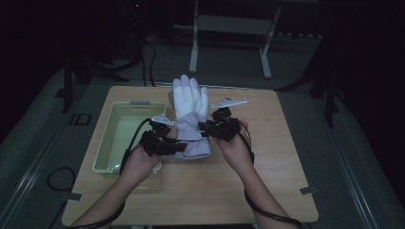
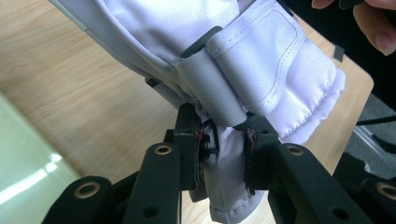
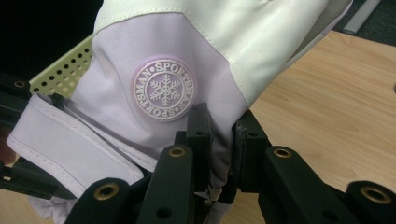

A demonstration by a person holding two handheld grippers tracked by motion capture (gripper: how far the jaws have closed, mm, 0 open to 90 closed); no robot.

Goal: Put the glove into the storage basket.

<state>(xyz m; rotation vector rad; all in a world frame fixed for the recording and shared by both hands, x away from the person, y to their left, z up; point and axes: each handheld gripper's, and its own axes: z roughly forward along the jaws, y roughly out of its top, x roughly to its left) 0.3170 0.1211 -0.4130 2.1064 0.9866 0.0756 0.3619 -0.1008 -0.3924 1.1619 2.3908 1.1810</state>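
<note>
high view: glove held up over table centre, just right of basket; left gripper and right gripper each pinch cuff from a side.

left gripper view: jaws clamped on cuff fabric by the strap.

right gripper view: jaws nipped on cuff edge below snowflake badge.

step prob: carrying glove w/ both; next needs level swing over basket, then let go together.

Glove: white fingers, pale lilac cuff, grey strap, round snowflake badge with white lettering. Basket: pale yellow-green, perforated wall. Table: light wood grain. Both grippers' jaws: black.
</note>
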